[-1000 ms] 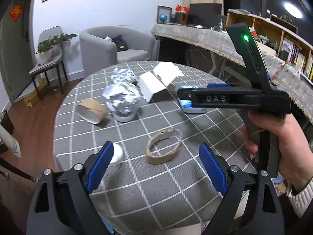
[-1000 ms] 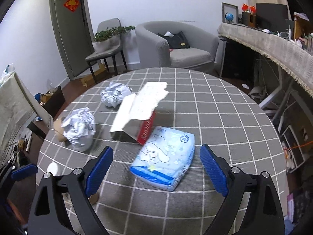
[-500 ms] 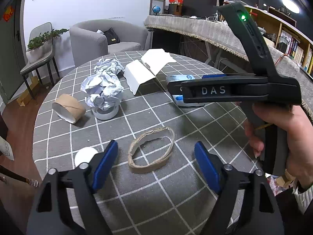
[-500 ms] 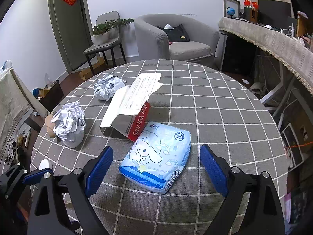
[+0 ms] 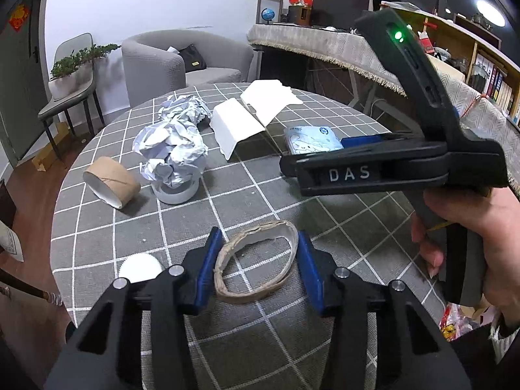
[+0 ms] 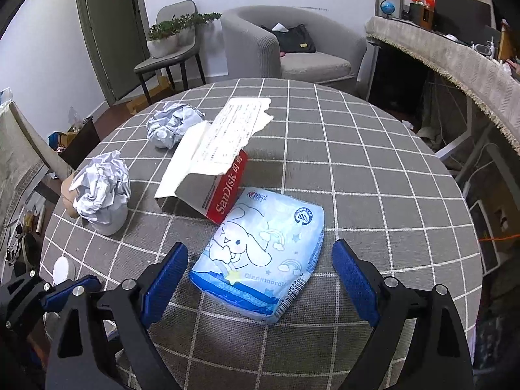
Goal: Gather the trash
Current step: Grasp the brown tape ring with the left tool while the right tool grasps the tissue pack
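Left wrist view first: the left gripper (image 5: 256,258) sits low over the checked tablecloth (image 5: 247,195), and its jaws have just been closing in on the flattened cardboard ring (image 5: 256,263), blue pads against both sides of it, ring lying on the cloth near the table's front edge. Beside the left finger, a small white round lid (image 5: 140,268). Further back, a cardboard tape roll (image 5: 112,182) on its side, crumpled paper (image 5: 172,152) stuffed in a white cup, a second paper ball (image 5: 185,107), the torn white box (image 5: 247,120). A hand (image 5: 477,237) holds the other gripper's handle at right.

Right wrist view now: the right gripper (image 6: 260,281) hangs wide open, pads either side of the blue tissue pack (image 6: 263,252), clear of it. That pack lies flat, touching the torn red-sided box (image 6: 214,159).
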